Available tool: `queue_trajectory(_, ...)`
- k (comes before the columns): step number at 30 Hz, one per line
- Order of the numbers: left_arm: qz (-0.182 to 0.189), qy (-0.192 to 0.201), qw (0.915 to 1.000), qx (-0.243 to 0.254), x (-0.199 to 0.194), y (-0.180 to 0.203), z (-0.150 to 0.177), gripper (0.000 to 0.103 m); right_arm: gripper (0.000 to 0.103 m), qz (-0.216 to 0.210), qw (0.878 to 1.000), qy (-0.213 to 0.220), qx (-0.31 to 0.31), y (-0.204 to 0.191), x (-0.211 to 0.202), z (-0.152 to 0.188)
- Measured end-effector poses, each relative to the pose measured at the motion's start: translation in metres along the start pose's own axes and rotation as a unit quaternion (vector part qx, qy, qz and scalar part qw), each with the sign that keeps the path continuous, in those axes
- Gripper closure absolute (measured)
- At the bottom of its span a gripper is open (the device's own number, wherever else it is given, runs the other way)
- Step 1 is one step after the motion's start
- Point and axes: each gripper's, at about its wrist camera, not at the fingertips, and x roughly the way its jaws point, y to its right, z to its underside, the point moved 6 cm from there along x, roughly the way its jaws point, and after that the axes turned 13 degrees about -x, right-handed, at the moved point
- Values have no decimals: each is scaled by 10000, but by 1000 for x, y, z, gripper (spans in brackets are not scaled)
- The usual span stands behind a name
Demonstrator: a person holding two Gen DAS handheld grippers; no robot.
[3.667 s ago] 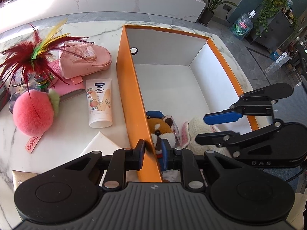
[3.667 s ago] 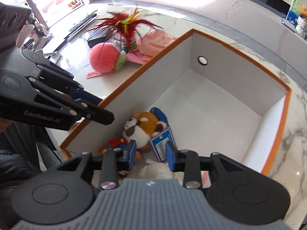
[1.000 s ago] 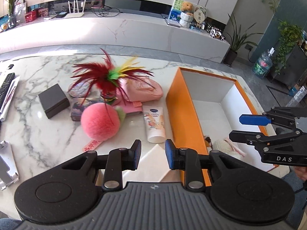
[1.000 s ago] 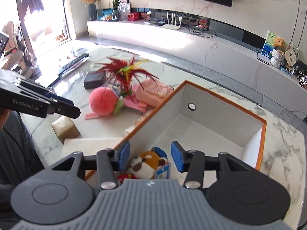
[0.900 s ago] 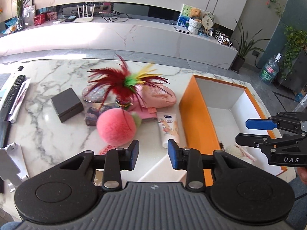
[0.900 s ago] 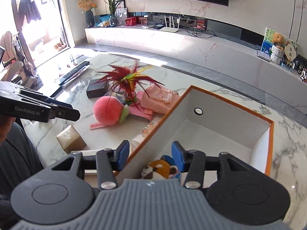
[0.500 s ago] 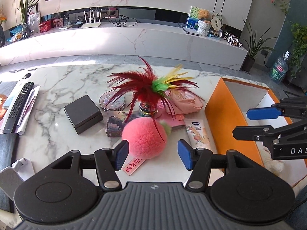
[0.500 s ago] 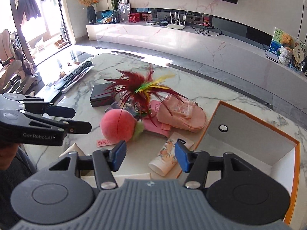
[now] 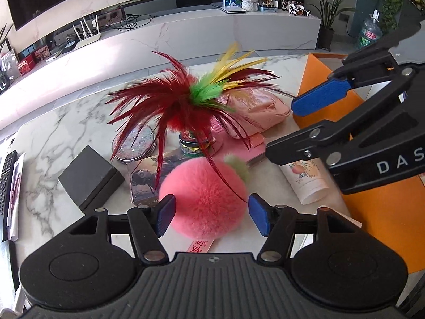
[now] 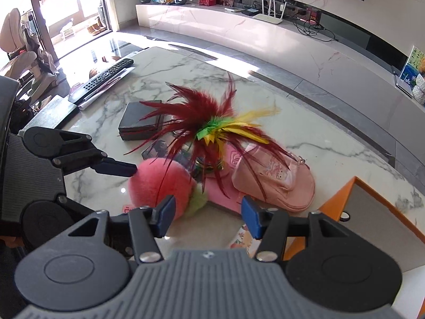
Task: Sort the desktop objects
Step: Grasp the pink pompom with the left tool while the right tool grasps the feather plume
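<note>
- A marble counter (image 9: 53,133) in a living room carries the clutter.
- The left tongs (image 9: 211,214) have just been opening; their jaws straddle the pink plush ball (image 9: 204,196) without pressing it.
- The right tongs (image 10: 205,216) stand apart and empty above the counter, near the ball.
- A feather shuttlecock (image 9: 191,101) and pink pouch (image 9: 255,109) lie behind; the orange box (image 9: 377,207) is at right.

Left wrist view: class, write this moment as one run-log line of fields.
phase: reach | left gripper: jaws just opened, straddling pink plush ball, no grip | right gripper: open, empty | orange box: right of ball
</note>
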Motion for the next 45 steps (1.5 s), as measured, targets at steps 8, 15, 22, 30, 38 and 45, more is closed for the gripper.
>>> queue_trajectory(8,-91,-124,9998,-138,23,-9,-7,32,45,-61,9998,-8,-169,13,40,-27)
queue_trajectory(15,12,-299,9986,-435,29,-16,-7,35,36,-32,9996,8,-273,19,69,-46)
queue_trajectory(22,-55,-443,9980,-445,31,-16,-2,36,55,-82,9996,181,-201,23,82,-54)
queue_trajectory(30,79,-345,9970,-682,18,-18,2,52,92,-86,9994,346,-18,27,72,-52)
queue_trajectory(38,159,-171,9952,-947,-20,-18,7,54,93,-79,9977,670,76,26,17,-48)
queue_trajectory(45,299,179,9943,-1012,-77,-7,13,55,93,39,9936,1112,182,18,-58,-29)
